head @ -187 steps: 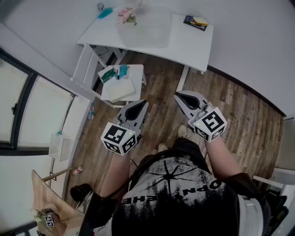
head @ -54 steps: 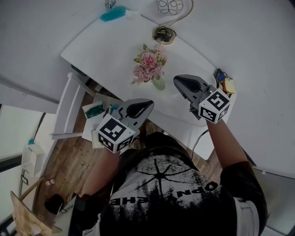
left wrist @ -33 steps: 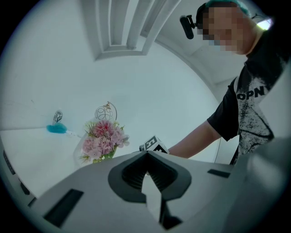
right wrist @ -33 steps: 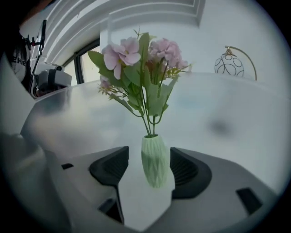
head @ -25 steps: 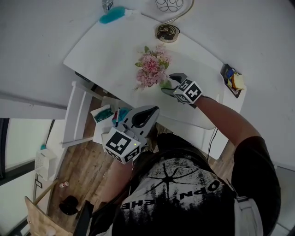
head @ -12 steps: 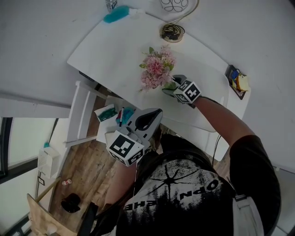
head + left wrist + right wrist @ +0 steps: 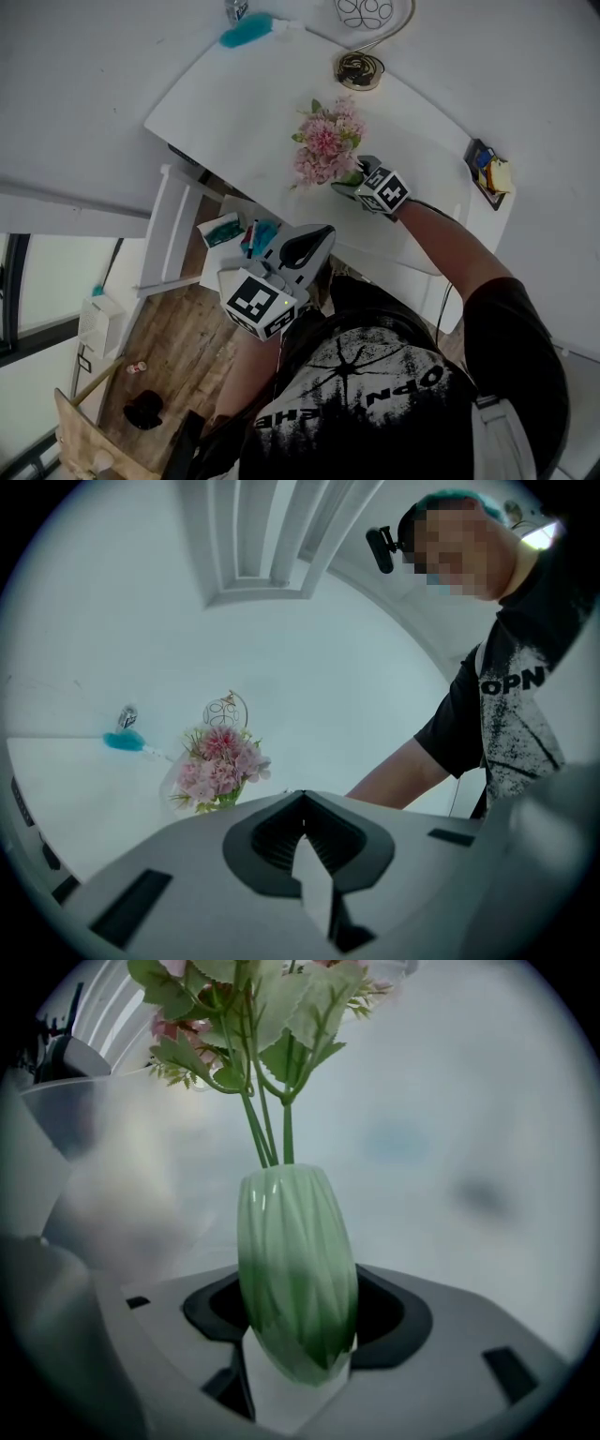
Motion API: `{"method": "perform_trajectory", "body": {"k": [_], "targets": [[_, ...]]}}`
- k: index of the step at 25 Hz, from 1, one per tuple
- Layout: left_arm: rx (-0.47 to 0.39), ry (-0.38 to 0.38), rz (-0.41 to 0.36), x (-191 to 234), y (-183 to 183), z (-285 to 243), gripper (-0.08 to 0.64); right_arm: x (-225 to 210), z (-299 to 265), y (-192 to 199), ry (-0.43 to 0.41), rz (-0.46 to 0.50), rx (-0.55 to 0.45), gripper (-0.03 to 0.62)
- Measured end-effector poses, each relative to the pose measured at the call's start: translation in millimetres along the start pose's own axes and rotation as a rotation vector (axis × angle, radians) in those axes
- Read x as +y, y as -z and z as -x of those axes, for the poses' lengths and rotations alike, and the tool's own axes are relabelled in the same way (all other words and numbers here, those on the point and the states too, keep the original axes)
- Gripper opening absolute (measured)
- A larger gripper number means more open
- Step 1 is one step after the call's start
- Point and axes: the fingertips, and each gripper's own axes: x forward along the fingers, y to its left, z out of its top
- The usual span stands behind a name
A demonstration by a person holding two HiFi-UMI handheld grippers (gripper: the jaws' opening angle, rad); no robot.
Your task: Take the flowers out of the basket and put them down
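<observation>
Head view, right gripper reached flowers, fingers grasping vase, left gripper clenched

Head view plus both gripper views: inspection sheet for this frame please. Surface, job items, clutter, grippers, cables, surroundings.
Surface: white table, nothing spilled that shows.
Job's things: pink flowers upright in a green ribbed vase; basket cannot be made out clearly.
Clutter: teal brush, round gold-and-dark piece, small tray of bits at the table's right end.
Grippers: right gripper shut on the vase's lower body; left gripper shut, empty, off the table.
Cables: thin dark cable hanging below the table edge.
Surroundings: white side stand with teal items, wood floor.
</observation>
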Motion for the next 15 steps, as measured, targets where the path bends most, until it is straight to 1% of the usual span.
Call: {"method": "perform_trajectory", "body": {"k": [4,9,15], "targets": [[-0.001,-0.001,0.001,1,0,0,0.012,-1,1,-3,0.012,0.03,-0.012,0.281],[-0.007,0.005,0.01,0,0,0,0.012,-1,3,-5,0.006,0.037,-0.018,0.278],[-0.018,-0.001,0.015,4,-2,6,0.012,-1,14,-18,0.006,0.031,-0.04,0.278]]}}
